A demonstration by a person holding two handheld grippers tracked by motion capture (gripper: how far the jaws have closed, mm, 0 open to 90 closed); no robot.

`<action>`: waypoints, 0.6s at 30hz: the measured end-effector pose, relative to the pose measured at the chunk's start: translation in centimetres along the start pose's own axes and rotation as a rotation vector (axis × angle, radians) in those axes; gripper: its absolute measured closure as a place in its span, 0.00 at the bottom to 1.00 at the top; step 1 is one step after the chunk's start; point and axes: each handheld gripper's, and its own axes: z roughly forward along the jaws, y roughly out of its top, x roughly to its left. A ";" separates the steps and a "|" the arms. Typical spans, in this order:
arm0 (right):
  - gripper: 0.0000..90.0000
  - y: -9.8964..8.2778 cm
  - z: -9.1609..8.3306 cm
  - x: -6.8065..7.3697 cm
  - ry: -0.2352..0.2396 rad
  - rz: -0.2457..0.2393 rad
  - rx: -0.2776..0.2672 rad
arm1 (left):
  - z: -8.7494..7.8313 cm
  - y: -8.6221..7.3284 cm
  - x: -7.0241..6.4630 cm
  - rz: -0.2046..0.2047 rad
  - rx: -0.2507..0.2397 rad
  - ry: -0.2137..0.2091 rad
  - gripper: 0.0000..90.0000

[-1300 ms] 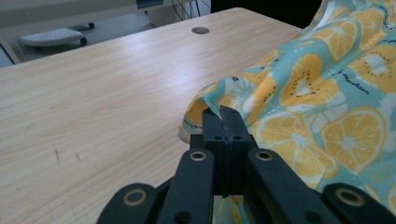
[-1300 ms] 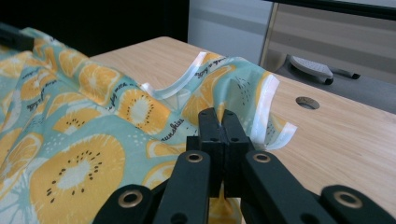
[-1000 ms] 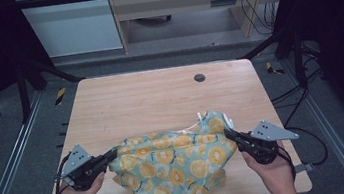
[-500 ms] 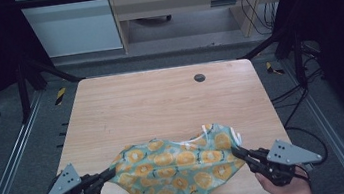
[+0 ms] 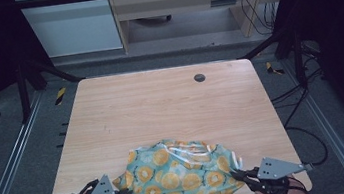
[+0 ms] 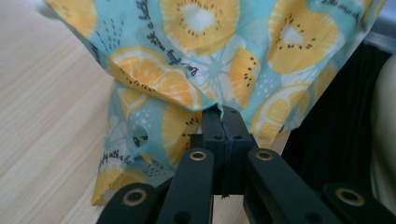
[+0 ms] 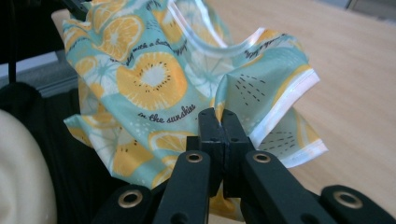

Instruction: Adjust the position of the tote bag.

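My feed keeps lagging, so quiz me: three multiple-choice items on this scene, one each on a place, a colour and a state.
1. Where on the table does the cloth lie?
A. at the far edge
B. at the near edge
C. in the far left corner

2. What fruit print does the cloth carry, on what ground?
A. red cherries on white
B. green apples on black
C. orange slices on light teal

3. How do the left gripper and right gripper stand?
A. both shut on the cloth
B. both open above it
C. one shut, one open

Answers: 1 B, the high view shows it between the hands at the near edge. 2 C, the slices show plainly in both gripper views. 3 A, each pair of jaws is pressed together with fabric pinched at the tips.
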 end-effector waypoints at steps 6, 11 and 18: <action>1.00 -0.2 1.6 0.1 0.011 -0.029 0.094 | 1.9 -0.1 0.3 0.027 0.108 0.011 1.00; 1.00 -0.1 2.9 0.1 0.027 -0.044 0.133 | 3.2 0.1 0.8 0.034 0.165 0.049 1.00; 1.00 0.1 4.6 -0.1 0.013 -0.043 0.194 | 4.6 0.6 2.1 0.021 0.193 0.129 1.00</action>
